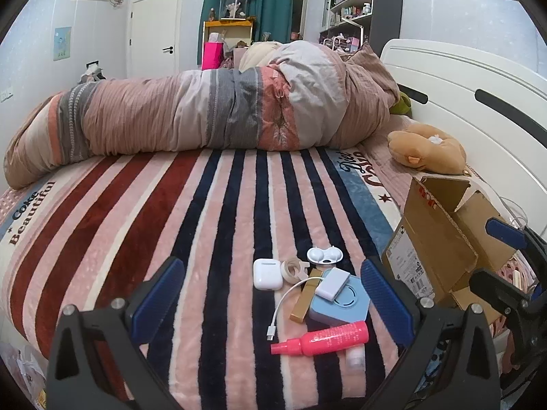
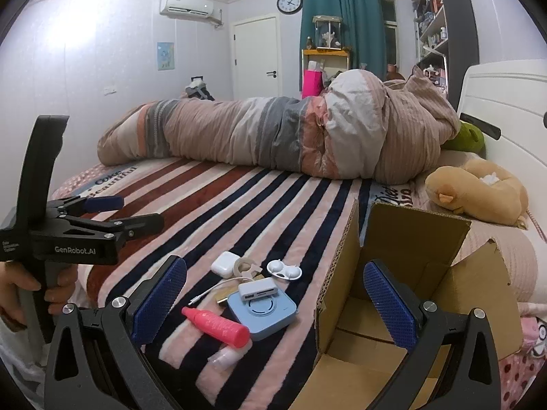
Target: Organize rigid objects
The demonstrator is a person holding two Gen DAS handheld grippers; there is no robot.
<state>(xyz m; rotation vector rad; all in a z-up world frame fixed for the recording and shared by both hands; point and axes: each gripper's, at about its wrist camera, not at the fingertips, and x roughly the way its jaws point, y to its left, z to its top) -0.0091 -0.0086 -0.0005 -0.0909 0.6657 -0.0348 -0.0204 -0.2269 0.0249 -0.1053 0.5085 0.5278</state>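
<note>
both grippers spread, holding nothing: left gripper (image 1: pixel 273 294) hovering over the clutter at lower centre of its view, right gripper (image 2: pixel 273 300) straddling clutter and box in its own. nearest, lower centre: pink spray bottle (image 1: pixel 321 339) lying flat on the striped bed blanket (image 1: pixel 136 225), small pale bottle (image 1: pixel 355 358) just below it, blurry. next back: blue square device (image 1: pixel 342 307) with white adapter (image 1: pixel 333 283) on top, cable trailing left, gold stick (image 1: pixel 304 299) tucked beside. further: white earbud case (image 1: pixel 267 273), tape roll (image 1: pixel 292 268), white lens case (image 1: pixel 324 255). open cardboard box (image 2: pixel 345 259) at right edge, looks empty. judged step: first pick. best to start with the spray bottle, closing across its body, not the nozzle; likely to roll. lift adapter before the device under it. rolled duvet (image 1: pixel 205 112) far back.
</note>
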